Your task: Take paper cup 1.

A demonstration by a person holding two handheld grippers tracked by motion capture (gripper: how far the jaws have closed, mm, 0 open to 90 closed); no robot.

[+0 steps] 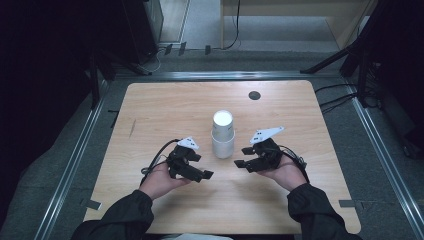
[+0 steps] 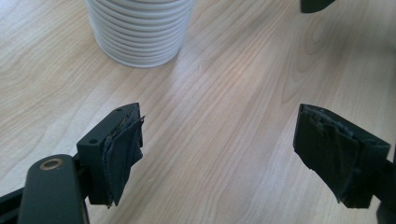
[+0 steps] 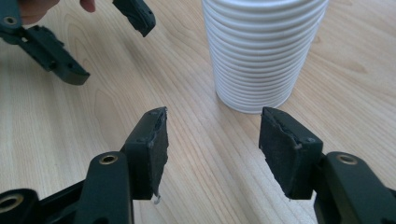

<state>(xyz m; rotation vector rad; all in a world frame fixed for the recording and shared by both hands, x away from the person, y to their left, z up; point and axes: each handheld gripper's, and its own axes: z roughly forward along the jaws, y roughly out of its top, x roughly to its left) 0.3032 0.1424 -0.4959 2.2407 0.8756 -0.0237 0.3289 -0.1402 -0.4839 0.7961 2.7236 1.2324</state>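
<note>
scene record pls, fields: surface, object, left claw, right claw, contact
surface: wooden table, round dark spot near far edge
object: stack of white cups, upside down, upright at table centre
left claw: open, nothing between jaws, near side of the stack to its left
right claw: open, nothing between jaws, near side of the stack to its right
contact: none; both claws apart from the stack

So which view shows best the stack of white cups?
The high view: the stack of white cups stands whole, top to base, on the table. Both gripper views crop its top, showing ribbed rims and base.
</note>
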